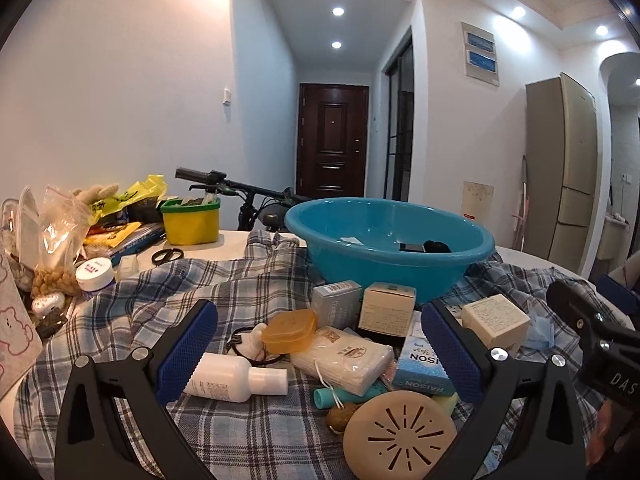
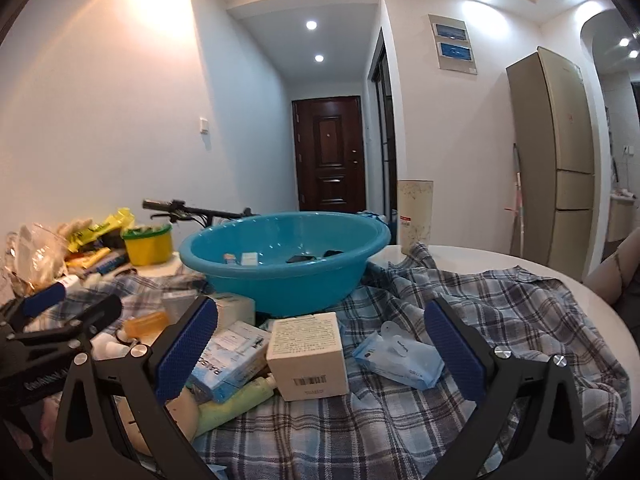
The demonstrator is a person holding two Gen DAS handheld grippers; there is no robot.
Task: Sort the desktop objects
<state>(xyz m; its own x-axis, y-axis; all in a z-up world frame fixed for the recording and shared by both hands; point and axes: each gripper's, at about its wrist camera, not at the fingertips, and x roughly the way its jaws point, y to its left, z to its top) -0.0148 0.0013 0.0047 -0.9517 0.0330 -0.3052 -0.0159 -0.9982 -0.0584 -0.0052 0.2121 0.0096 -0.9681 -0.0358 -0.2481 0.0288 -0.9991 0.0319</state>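
White walls and a dark door [image 1: 332, 140] fill the upper frame; below, a plaid cloth [image 1: 248, 432] covers the bench [image 2: 500, 258]. At centre a blue basin [image 1: 388, 240] sits on the cloth, holding a few small boxes and dark items. A yellow tub [image 1: 191, 220] at middle left is packed with small things I cannot identify. Boxes [image 1: 386, 306], a white bottle [image 1: 236, 378], a tissue pack [image 1: 344, 358] and a round vented lid [image 1: 400, 436] lie heaped at lower centre. The left tool [image 1: 318, 350] and right tool [image 2: 320, 350] both gape wide, holding nothing.
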